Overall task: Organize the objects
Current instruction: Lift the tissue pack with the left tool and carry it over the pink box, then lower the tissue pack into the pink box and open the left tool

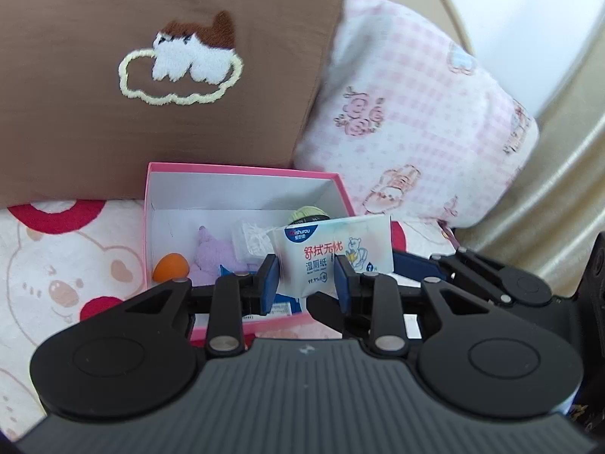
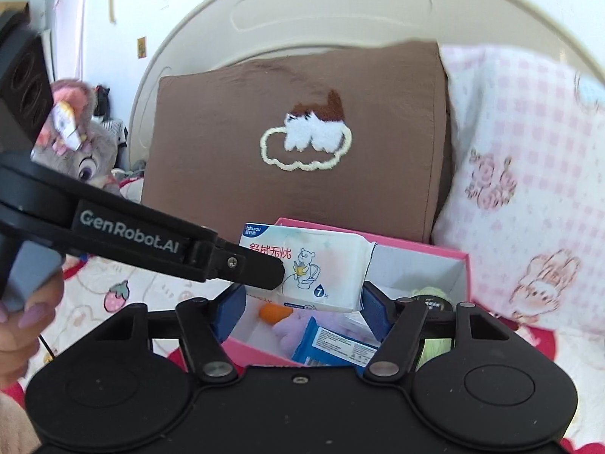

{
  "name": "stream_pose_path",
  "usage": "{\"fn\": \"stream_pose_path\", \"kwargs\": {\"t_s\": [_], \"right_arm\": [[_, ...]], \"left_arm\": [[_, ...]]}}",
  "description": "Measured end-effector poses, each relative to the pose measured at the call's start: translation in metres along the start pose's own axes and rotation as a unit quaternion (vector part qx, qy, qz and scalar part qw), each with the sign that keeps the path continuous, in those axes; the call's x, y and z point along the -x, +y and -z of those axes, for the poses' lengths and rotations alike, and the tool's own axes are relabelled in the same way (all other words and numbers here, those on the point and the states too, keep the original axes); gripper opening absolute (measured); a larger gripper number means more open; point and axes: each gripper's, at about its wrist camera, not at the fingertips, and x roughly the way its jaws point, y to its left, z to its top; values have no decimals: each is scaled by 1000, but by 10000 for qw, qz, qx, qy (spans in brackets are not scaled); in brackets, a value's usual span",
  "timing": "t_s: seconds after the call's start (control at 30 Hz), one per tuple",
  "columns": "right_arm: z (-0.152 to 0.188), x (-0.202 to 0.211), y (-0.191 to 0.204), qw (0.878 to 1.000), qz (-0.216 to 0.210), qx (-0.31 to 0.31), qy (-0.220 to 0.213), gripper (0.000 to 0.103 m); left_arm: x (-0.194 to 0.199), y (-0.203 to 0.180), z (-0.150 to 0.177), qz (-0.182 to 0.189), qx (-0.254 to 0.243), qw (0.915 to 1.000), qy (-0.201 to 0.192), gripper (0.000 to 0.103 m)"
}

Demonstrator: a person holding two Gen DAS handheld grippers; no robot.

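My left gripper (image 1: 307, 278) is shut on a white pack of wet wipes (image 1: 332, 251) and holds it above the front right of a pink open box (image 1: 242, 169). In the box lie an orange egg-shaped thing (image 1: 171, 266), a purple plush (image 1: 211, 253), a clear plastic packet (image 1: 251, 240), a green round thing (image 1: 308, 213) and a blue packet (image 2: 332, 344). In the right wrist view the wipes pack (image 2: 321, 265) hangs over the box (image 2: 463, 265), gripped by the left gripper's finger (image 2: 261, 270). My right gripper (image 2: 298, 316) is open and empty, just in front of the box.
The box sits on a white cartoon-print bedspread (image 1: 56, 265). A brown pillow (image 1: 151, 75) and a pink checked pillow (image 1: 416, 113) lean behind it against a cream headboard (image 2: 321, 11). A grey plush toy (image 2: 83, 151) lies at the far left.
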Motion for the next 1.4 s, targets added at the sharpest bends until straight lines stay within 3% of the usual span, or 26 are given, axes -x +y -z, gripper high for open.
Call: {"fn": "stream_pose_path", "kwargs": {"t_s": [0.23,0.5,0.7,1.1,1.4], "right_arm": [[6,-46,-33,9996,-80,-242,150,62],[28,-79,-59,9969,-159,-703,307,50],[37,-95,-66,9954,-162,-842,418,42],[55,-138,-52,9833,-276,-1578,860,41],[61,-149,-34,9874,-171,-1260,944,38]], "left_arm": [[-56,23,-7,-11,436,9990,133,29],[-91,35,5,-23,235,9997,4,29],[-113,51,14,-51,377,9990,231,29],[-131,87,24,-458,427,9955,710,29],[-130,94,23,-608,324,9951,705,29]]}}
